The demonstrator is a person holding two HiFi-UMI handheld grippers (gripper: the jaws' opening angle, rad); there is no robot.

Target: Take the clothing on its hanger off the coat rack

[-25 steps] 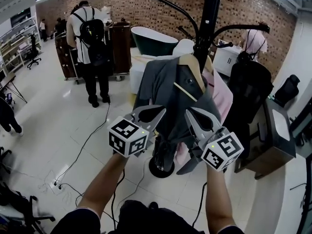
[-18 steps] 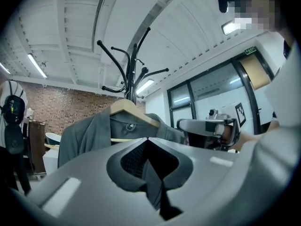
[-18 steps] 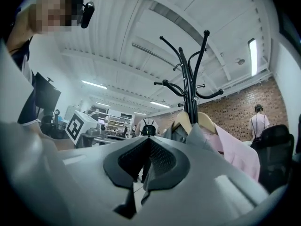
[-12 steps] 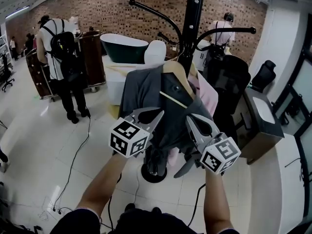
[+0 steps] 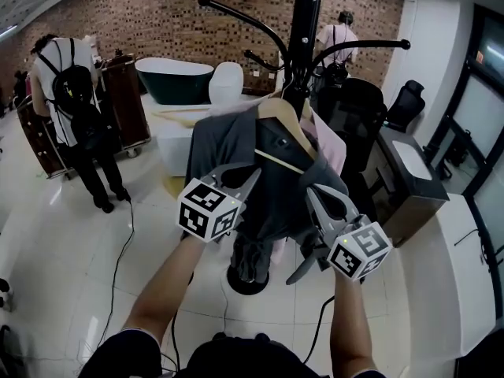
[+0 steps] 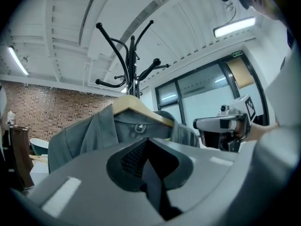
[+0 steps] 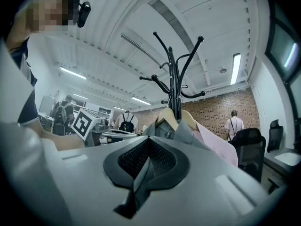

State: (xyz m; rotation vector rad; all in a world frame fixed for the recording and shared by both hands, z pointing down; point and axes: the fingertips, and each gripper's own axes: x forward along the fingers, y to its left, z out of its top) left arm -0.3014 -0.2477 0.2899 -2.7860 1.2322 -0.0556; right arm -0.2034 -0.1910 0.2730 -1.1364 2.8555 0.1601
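A grey shirt [image 5: 228, 144] hangs on a wooden hanger [image 5: 276, 113] from the black coat rack [image 5: 303, 30]. A pink garment [image 5: 332, 144] hangs behind it on the same rack. My left gripper [image 5: 250, 176] is shut and empty, its tip just in front of the shirt's chest. My right gripper [image 5: 313, 194] is also shut with nothing in it, close to the shirt's right side. In the left gripper view the hanger [image 6: 136, 108] and the shirt's collar [image 6: 137, 126] sit just above the closed jaws. In the right gripper view the hanger [image 7: 167, 117] and the pink garment [image 7: 216, 145] lie beyond the jaws.
A person with a backpack [image 5: 72, 105] stands at the left beside a wooden trolley [image 5: 126, 93]. A dark bathtub [image 5: 173, 77] is behind the rack. A black office chair [image 5: 358, 113] and a grey cabinet [image 5: 409, 187] stand at the right. A cable [image 5: 118, 266] lies on the tiled floor.
The head view has swung, so the room has slid left in the picture. My left gripper has edged closer to the grey shirt. Both grippers stay shut and empty.
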